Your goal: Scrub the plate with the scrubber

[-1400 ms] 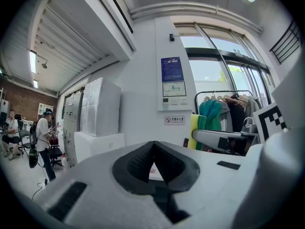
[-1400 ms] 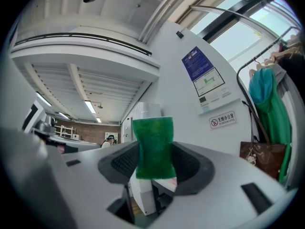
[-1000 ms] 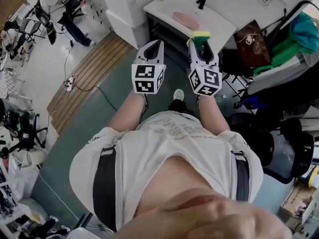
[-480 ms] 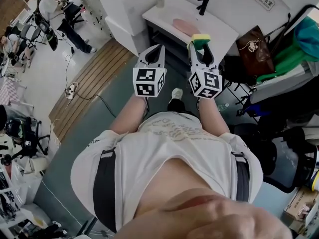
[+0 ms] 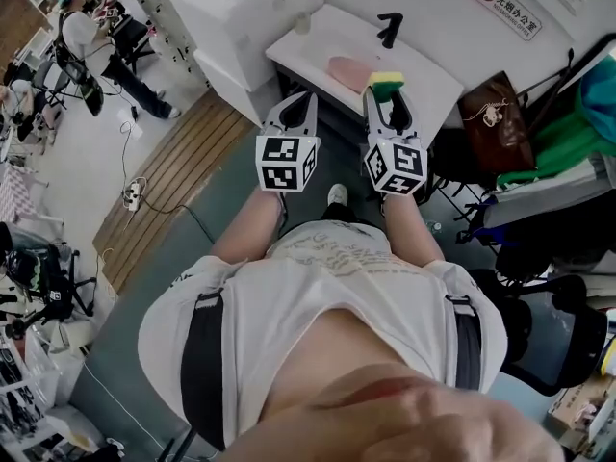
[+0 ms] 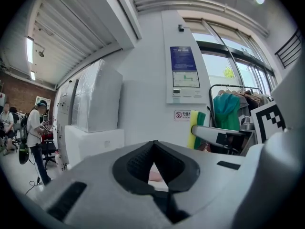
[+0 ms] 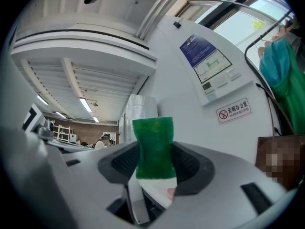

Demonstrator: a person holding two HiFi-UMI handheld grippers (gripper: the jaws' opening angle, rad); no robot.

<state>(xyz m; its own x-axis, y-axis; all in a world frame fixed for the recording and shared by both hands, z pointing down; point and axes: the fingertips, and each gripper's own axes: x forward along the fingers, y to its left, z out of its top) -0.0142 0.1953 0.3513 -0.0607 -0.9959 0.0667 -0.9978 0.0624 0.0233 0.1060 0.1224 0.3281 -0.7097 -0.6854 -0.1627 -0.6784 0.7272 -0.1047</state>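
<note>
A pink plate (image 5: 348,69) lies in the white sink (image 5: 428,77) below a black faucet (image 5: 389,27). My right gripper (image 5: 390,94) is shut on the scrubber (image 5: 388,82), a yellow sponge with a green scouring face, which hovers at the sink's near edge just right of the plate. In the right gripper view the green scrubber (image 7: 153,149) stands upright, pinched between the jaws. My left gripper (image 5: 306,99) is shut with nothing in it, level with the right one, short of the sink. The left gripper view shows the scrubber (image 6: 197,128) off to the right.
A white cabinet (image 5: 241,12) adjoins the sink on the left. A brown bag (image 5: 496,114) and hanging green clothes (image 5: 577,128) crowd the right side. A wooden floor strip (image 5: 178,162) and a person (image 5: 87,37) lie far left. A no-smoking sign (image 5: 505,8) hangs on the wall.
The sink and plate have drawn nearer in the head view as I step toward them. Both grippers keep their pose, the right one still holding the scrubber.
</note>
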